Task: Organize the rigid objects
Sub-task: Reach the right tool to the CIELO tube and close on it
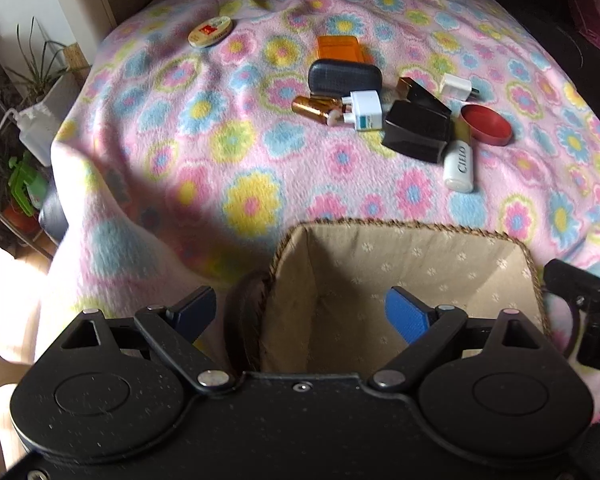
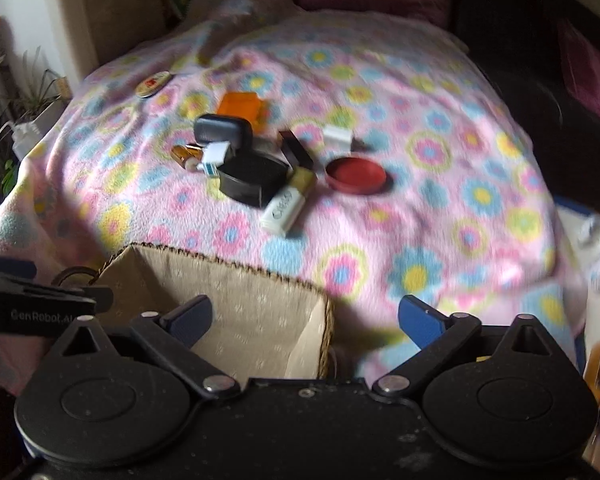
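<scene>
Both grippers hover with jaws apart and empty: the left gripper over the basket, the right gripper straddling its corner. Beyond the basket, the clutter around the black case lies on the floral blanket. Only the left view shows the basket's far rim whole.

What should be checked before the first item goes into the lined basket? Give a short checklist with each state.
1. Left gripper empty, jaws apart: ok.
2. Right gripper empty, jaws apart: ok.
3. Basket has free room: ok, no items on the lining that shows; its bottom is hidden.
4. Basket upright on the floral blanket: ok.
5. Items free to grasp singly: not ok; the white plug adapter, black box and white tube lie clustered, touching.
6. Red lid and round tin lie apart: ok.
</scene>
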`<state>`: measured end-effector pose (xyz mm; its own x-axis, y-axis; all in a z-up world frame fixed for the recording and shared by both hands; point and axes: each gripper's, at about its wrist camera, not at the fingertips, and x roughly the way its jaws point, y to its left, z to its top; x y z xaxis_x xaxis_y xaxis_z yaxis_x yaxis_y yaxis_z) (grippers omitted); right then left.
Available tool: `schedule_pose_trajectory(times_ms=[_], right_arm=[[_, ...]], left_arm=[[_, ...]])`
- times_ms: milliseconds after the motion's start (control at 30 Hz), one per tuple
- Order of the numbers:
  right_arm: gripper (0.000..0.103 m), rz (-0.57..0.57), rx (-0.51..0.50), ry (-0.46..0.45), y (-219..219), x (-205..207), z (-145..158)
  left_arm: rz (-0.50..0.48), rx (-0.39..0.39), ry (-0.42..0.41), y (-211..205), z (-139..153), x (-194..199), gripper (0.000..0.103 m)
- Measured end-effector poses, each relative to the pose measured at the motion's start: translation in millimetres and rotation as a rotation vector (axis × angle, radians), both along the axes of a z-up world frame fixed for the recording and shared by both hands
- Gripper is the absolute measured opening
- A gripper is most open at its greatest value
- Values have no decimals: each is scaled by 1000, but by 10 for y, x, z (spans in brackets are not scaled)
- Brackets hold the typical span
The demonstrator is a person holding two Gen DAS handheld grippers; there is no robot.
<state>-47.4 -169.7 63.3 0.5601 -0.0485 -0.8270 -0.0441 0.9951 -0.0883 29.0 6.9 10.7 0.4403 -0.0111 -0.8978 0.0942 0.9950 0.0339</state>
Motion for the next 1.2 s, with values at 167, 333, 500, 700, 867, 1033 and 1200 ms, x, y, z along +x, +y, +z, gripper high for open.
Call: schedule_pose_trajectory(times_ms=[167, 333, 500, 700, 867, 1033, 1200], right_arm=[[75, 140, -88, -8, 24, 326, -82], [73, 208, -105, 40, 49, 687, -323], [73, 345, -109, 54, 107, 946, -537], [75, 604, -166, 77, 167, 1186, -659], [79, 736, -221, 98, 156, 1436, -785], [79, 724, -181, 120, 66, 1716, -890], [83, 664, -104, 144, -52, 1915, -993]], left_arm=[[1, 17, -2, 72, -40, 286, 89], [-1, 39, 16, 135, -157, 526, 89], [-8, 13, 49, 183, -305, 653, 89], [-23, -12, 59, 150, -392, 670, 89], [-35, -27, 69, 107, -421, 712, 89], [-33, -42, 82, 84, -451, 766, 89], [-43, -41, 95, 40, -483, 795, 89]])
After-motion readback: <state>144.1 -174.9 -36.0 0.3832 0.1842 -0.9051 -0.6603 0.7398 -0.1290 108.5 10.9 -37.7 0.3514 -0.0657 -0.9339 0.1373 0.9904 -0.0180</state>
